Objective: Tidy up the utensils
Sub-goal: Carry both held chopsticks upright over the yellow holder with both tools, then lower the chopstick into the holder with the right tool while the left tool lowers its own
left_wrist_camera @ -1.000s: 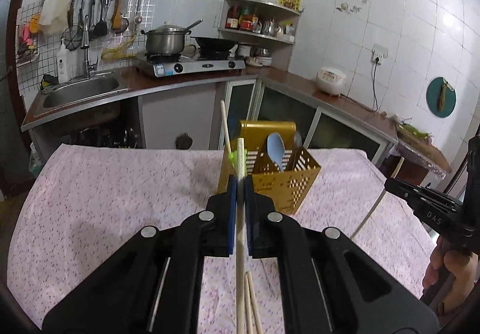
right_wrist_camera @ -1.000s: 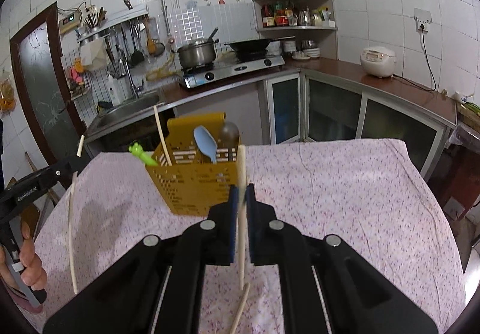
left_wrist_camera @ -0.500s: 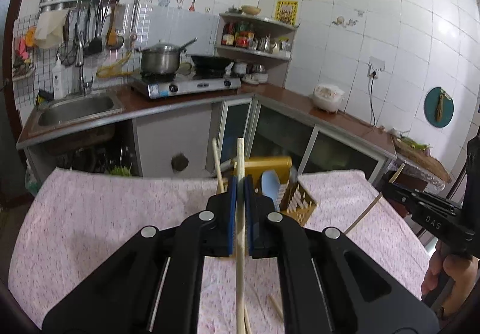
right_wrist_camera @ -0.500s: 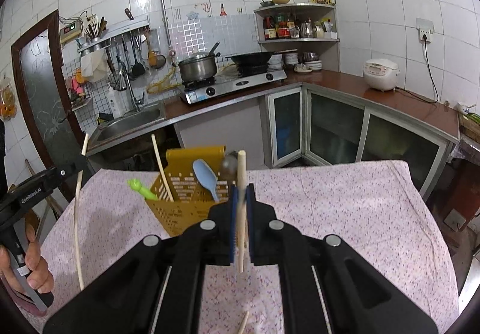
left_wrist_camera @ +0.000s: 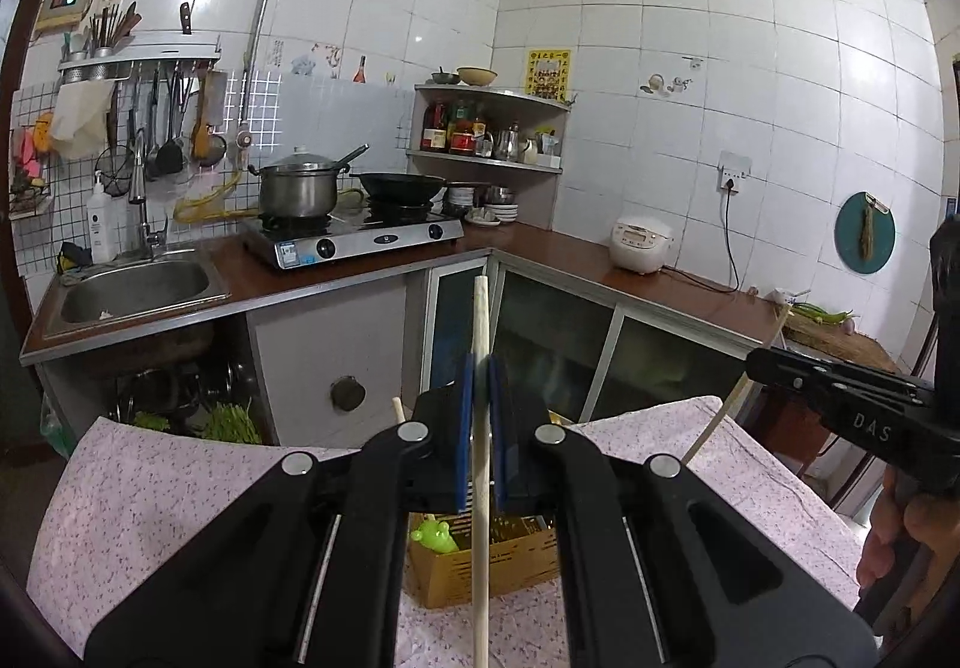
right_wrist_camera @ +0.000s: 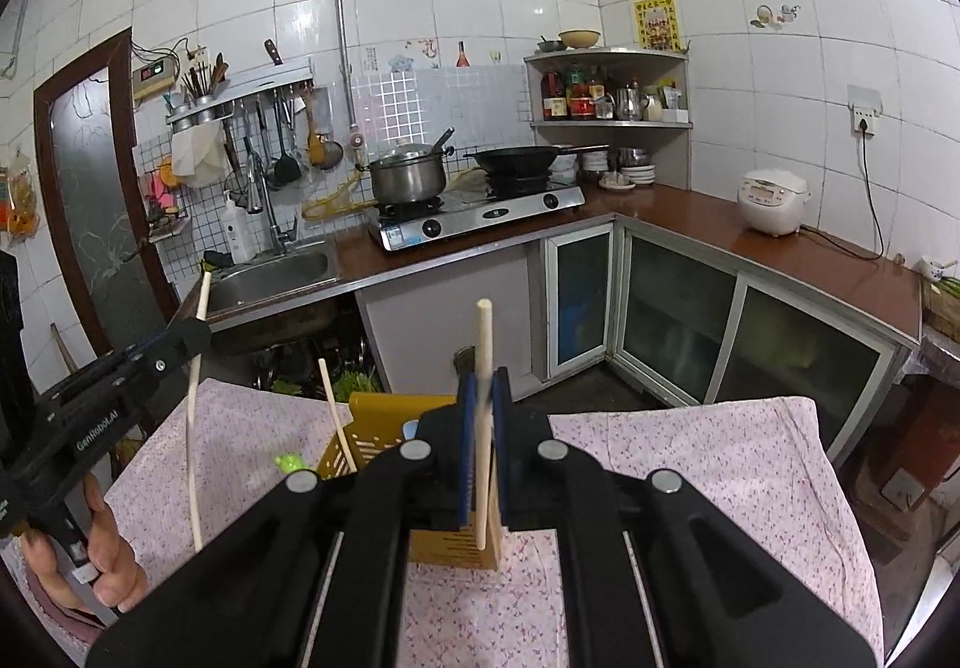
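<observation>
My left gripper (left_wrist_camera: 480, 368) is shut on a pale wooden chopstick (left_wrist_camera: 480, 308) that stands upright between its blue pads. Below it the yellow perforated utensil holder (left_wrist_camera: 480, 566) sits on the table, mostly hidden by the fingers, with a green frog-topped utensil (left_wrist_camera: 432, 533) and another chopstick (left_wrist_camera: 398, 410) in it. My right gripper (right_wrist_camera: 483, 380) is shut on a second upright chopstick (right_wrist_camera: 484, 332), above and just in front of the holder (right_wrist_camera: 372, 428). Each gripper shows at the edge of the other's view, raised with its stick.
A pink floral cloth (right_wrist_camera: 690, 458) covers the table. Behind it runs an L-shaped brown counter (right_wrist_camera: 690, 218) with a sink (left_wrist_camera: 135, 287), a gas stove with a pot (left_wrist_camera: 300, 188) and a wok, and a rice cooker (left_wrist_camera: 642, 245). A hand (right_wrist_camera: 102, 566) grips the left handle.
Both grippers have risen with their chopsticks still clamped. The yellow holder has sunk lower in both views and is now largely hidden behind the fingers.
</observation>
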Available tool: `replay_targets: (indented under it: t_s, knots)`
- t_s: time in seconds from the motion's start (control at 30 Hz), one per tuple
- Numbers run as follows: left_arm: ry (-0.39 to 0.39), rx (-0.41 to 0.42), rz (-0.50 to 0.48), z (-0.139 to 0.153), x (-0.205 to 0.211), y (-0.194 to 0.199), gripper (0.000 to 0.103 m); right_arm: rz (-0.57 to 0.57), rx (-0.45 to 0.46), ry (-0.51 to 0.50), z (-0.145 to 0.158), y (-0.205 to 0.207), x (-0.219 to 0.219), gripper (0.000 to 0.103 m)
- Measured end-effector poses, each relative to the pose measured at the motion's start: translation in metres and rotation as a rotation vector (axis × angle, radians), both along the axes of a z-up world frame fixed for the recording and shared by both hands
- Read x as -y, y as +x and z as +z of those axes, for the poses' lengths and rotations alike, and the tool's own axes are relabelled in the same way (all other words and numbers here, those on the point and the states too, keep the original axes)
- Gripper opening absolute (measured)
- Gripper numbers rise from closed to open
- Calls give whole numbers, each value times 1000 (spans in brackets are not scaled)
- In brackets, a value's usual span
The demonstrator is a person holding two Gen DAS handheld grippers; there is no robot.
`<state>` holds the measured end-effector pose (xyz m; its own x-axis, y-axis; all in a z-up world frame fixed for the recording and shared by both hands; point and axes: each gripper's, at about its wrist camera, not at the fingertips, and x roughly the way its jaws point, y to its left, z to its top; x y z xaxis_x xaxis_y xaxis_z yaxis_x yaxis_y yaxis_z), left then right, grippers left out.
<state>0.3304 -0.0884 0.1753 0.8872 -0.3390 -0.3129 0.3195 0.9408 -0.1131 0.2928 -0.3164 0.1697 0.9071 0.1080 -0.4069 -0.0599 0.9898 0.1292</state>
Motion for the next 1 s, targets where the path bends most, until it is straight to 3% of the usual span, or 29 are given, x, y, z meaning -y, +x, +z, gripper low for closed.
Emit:
replay_targets:
  t_s: [0.67, 1.0]
  knots:
    - [-15, -37, 11, -2, -5, 6, 4, 9, -14, 2, -6, 6, -4, 6]
    - [-50, 76, -13, 33, 13, 28, 4, 5, 11, -6, 20, 23, -9, 6]
